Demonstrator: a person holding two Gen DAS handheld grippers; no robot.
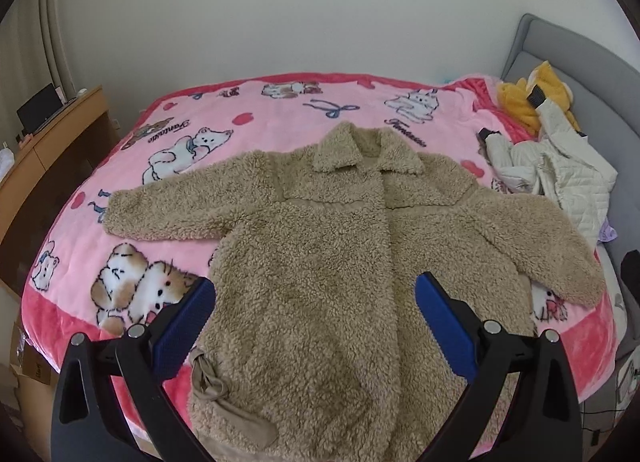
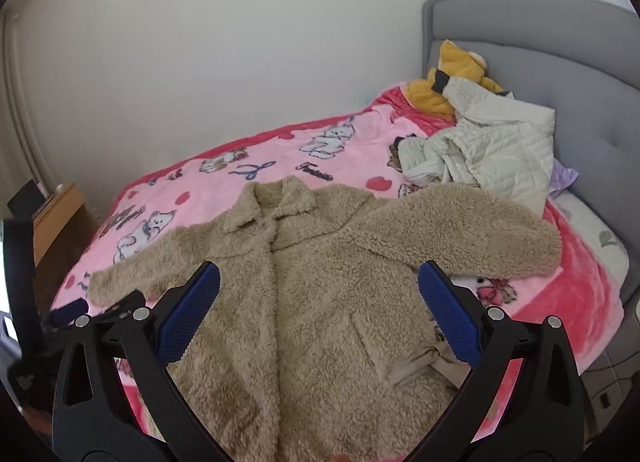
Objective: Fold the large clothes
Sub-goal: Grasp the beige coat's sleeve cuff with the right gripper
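A tan fleece coat [image 1: 320, 254] lies flat and front up on the pink cartoon blanket [image 1: 224, 114], collar at the far side, both sleeves spread outward. It also shows in the right wrist view [image 2: 320, 286]. My left gripper [image 1: 316, 298] is open and empty, hovering above the coat's lower body. My right gripper [image 2: 320, 286] is open and empty above the coat's lower right half. Tan tie straps show near the hem on both sides [image 1: 216, 394] [image 2: 416, 366].
A crumpled white quilted jacket [image 1: 560, 170] [image 2: 488, 146] and a yellow garment [image 1: 524, 98] [image 2: 444, 82] lie near the grey headboard [image 2: 560, 54]. A wooden desk [image 1: 48, 154] stands left of the bed. Cardboard boxes [image 1: 32, 366] sit on the floor at left.
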